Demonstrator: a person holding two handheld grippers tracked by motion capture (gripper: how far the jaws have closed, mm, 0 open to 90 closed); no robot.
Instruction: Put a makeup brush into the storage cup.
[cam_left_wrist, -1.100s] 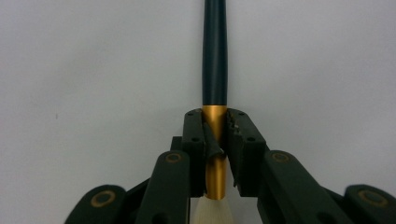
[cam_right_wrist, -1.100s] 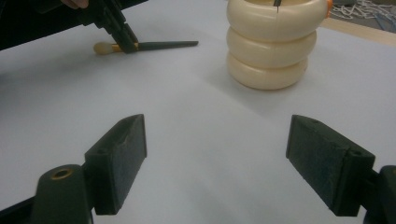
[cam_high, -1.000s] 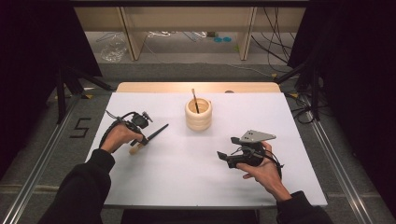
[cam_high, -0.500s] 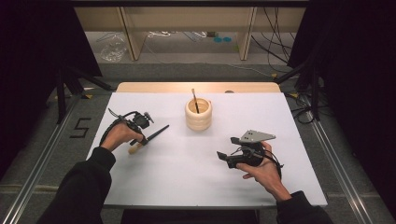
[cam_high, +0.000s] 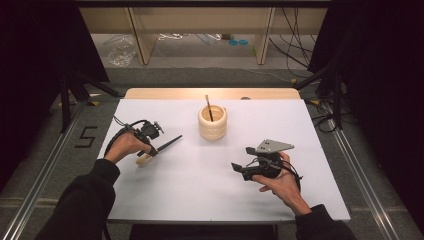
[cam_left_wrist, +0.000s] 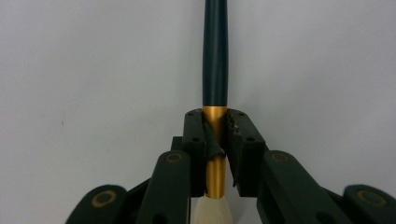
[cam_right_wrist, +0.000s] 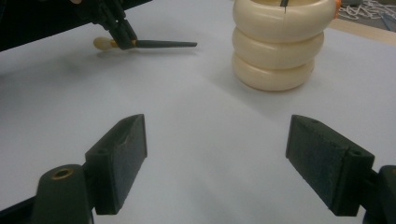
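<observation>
2 grippers over one white table (cam_high: 200, 195), and the action sits on the left side. Biggest thing on the sheet is the cream ringed holder (cam_high: 212, 122), 3 stacked rings, standing upright near the far middle with a dark stick (cam_high: 209, 107) leaning out of its top. Well apart from it, on the near right, the right gripper (cam_right_wrist: 217, 163) rests low in the person's hand, jaws spread wide with nothing but bare table between the pads. Over on the left, the left gripper (cam_left_wrist: 216, 140) has its jaws pinched tight on the brush (cam_left_wrist: 215, 60), pads clamped on the gold ferrule, dark handle pointing away toward the table's middle, pale bristles back by the hand. From the right gripper view the brush lies about level, close over the sheet.
</observation>
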